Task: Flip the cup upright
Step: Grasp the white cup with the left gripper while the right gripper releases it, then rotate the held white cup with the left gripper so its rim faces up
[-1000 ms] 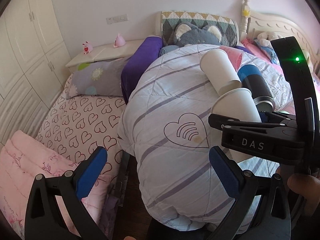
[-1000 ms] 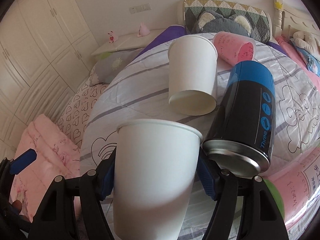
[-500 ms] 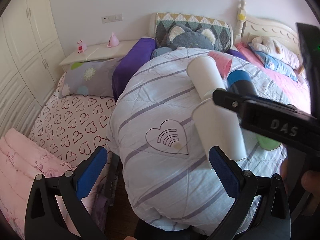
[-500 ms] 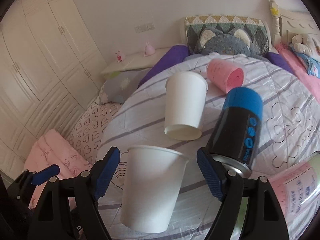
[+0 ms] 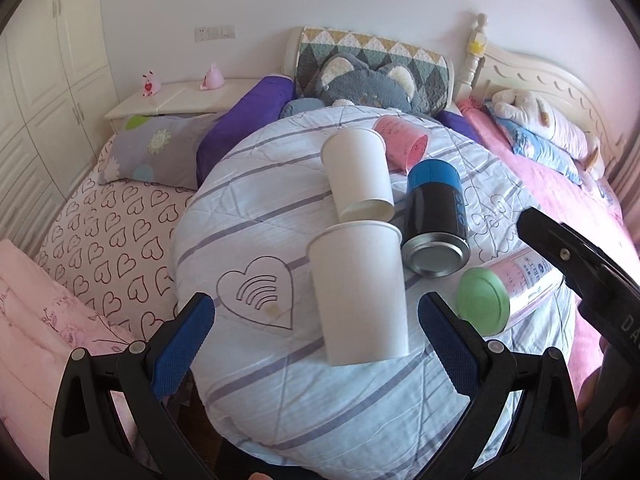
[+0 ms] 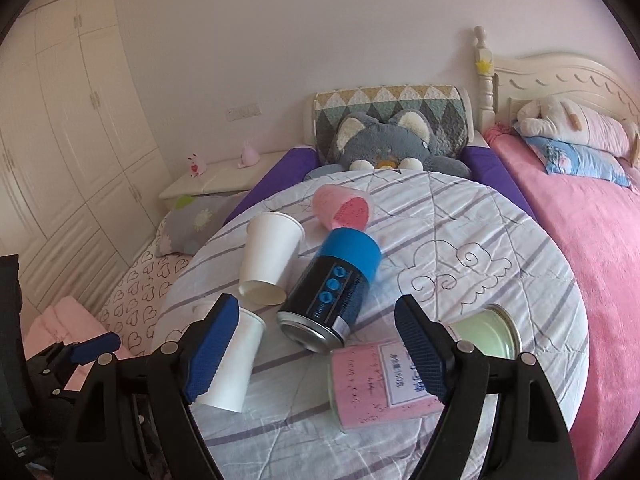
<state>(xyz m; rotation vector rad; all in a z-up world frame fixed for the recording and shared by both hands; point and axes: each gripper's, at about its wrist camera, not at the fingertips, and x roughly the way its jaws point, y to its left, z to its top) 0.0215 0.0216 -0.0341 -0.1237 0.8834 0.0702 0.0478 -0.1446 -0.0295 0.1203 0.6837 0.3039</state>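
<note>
On quilted cover (image 5: 256, 364), smooth paper cup (image 5: 360, 292).

Centre frame, the white cup (image 5: 360, 292) before my tongs looks matt paper; the black can (image 5: 434, 220) has a glossy shiny-metal end; the quilt (image 5: 280, 380) is soft striped cloth.

My left gripper (image 5: 316, 336) is matte black plastic with ribbed blue pads (image 5: 182, 344) and silver screws along each arm. My right gripper (image 6: 316, 354) matches it: black frame, blue pads (image 6: 212, 354), white "DA" lettering at the left view's right edge.
</note>
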